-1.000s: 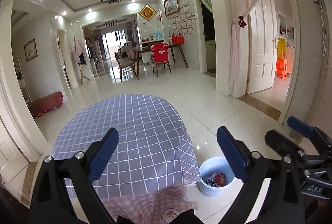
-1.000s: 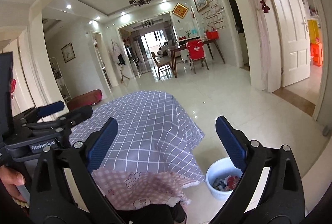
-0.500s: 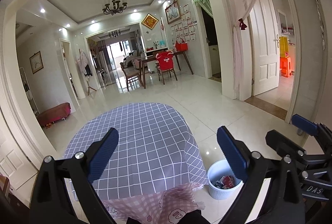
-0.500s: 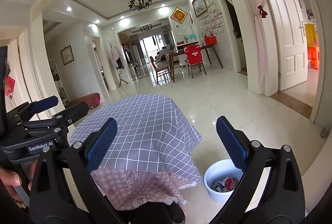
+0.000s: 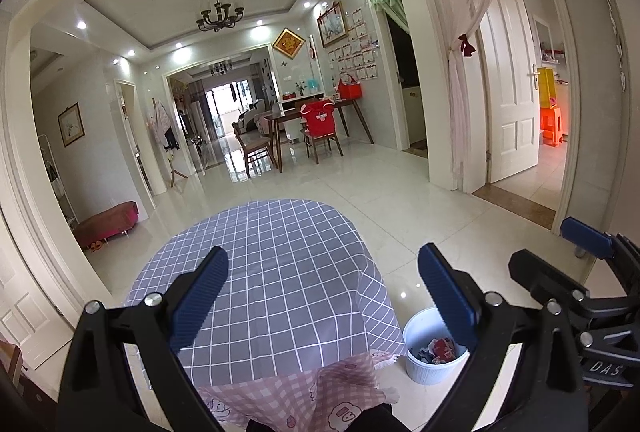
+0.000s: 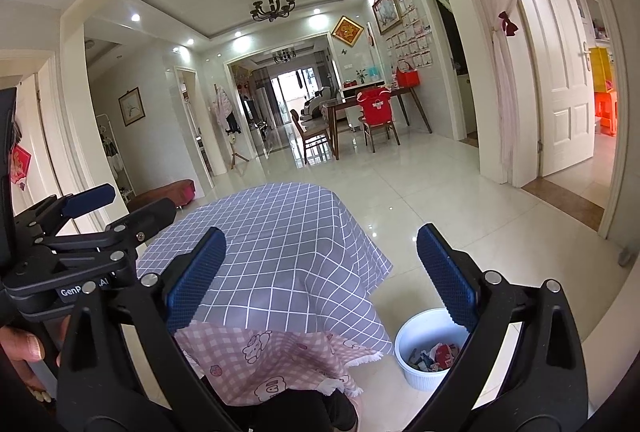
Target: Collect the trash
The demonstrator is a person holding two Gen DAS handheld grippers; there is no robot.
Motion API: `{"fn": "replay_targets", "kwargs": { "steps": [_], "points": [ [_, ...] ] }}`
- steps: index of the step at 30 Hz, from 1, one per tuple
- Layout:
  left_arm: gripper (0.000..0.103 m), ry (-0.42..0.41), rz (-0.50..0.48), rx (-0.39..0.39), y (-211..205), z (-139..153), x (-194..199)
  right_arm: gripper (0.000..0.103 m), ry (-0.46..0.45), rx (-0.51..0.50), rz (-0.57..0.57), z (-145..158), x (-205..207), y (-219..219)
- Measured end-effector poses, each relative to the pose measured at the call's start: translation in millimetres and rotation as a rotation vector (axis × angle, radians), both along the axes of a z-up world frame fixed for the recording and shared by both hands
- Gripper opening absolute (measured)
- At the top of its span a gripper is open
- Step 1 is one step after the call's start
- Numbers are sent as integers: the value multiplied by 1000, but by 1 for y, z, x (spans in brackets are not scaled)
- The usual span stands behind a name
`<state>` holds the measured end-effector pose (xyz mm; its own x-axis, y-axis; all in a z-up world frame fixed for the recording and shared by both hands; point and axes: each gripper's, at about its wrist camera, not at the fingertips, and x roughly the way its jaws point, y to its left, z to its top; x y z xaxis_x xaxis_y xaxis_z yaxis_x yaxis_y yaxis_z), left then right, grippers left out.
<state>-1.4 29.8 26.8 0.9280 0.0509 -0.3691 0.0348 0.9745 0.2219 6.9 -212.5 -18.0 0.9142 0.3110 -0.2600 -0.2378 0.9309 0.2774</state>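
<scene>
A white ribbed waste bin [image 5: 425, 364] stands on the floor right of the table, with wrappers and red trash [image 5: 439, 349] inside; it also shows in the right wrist view [image 6: 418, 360]. A round table with a grey checked cloth [image 5: 276, 272] [image 6: 280, 252] lies ahead, its top bare. My left gripper [image 5: 322, 296] is open and empty, held above the table's near edge. My right gripper [image 6: 320, 280] is open and empty too, beside it on the right [image 5: 576, 264]. The left gripper shows at the left of the right wrist view [image 6: 80, 244].
A pink checked cloth [image 5: 320, 396] hangs under the grey one at the near edge. Glossy tiled floor [image 5: 420, 216] surrounds the table. A dining table with chairs [image 5: 316, 128] stands far back. A red bench [image 5: 108, 220] sits at the left wall. White doors [image 5: 512, 92] open on the right.
Both grippers have risen and pulled back a little; the table and bin now sit lower and smaller in view. Both stay open and empty.
</scene>
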Motion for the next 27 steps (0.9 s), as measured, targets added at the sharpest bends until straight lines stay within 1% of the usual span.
{"fn": "replay_targets", "kwargs": {
  "steps": [12, 27],
  "points": [
    [94, -6, 15, -9, 3, 5, -1, 94, 4, 8, 27, -1, 2, 4],
    [94, 0, 27, 3, 2, 3, 1, 94, 10, 14, 20, -1, 3, 0]
  ]
}}
